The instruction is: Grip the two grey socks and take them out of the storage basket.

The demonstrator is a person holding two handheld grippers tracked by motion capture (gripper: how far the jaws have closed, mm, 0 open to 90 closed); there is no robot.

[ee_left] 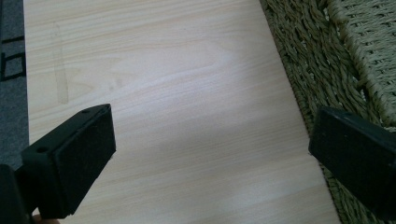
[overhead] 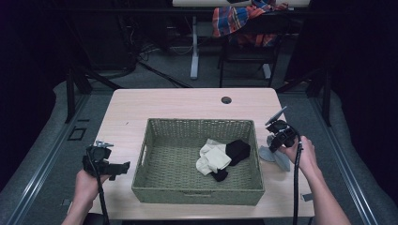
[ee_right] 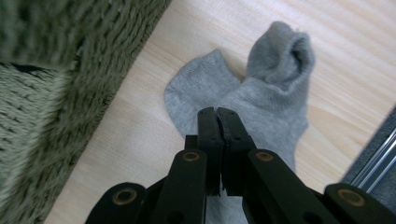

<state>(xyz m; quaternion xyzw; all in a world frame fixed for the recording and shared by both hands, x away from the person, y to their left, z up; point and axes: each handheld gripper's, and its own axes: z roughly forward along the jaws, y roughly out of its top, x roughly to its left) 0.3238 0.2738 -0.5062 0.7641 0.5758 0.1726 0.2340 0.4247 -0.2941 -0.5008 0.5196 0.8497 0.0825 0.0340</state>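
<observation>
high view, surface: a pale wooden surface [overhead: 187,105] with a small round hole near its far edge.
high view, basket: a green woven basket [overhead: 197,187] sits in the middle of the surface; a cream sock [overhead: 213,158] and a black sock [overhead: 237,151] lie touching each other on its floor, toward the right side.
high view, left tool: the left tool [overhead: 123,168] is held in the person's left hand [overhead: 87,183] just beside the basket's left wall, jaws pointing toward it.
high view, right tool: the right tool [overhead: 277,143] is held in the right hand [overhead: 304,157] just right of the basket, over a pair of grey socks [overhead: 274,157] lying on the surface.
left gripper view, left tool: the left tool [ee_left: 210,149] has its two black jaws spread wide with nothing between them, above bare wood; the basket's woven wall [ee_left: 317,60] runs along the right.
right gripper view, right tool: the right tool [ee_right: 217,116] has its jaws pressed together, their tips on the grey socks [ee_right: 271,88]; whether any fabric is pinched cannot be told.
right gripper view, basket: the basket's wall [ee_right: 70,70] is blurred at the left, near the socks.
</observation>
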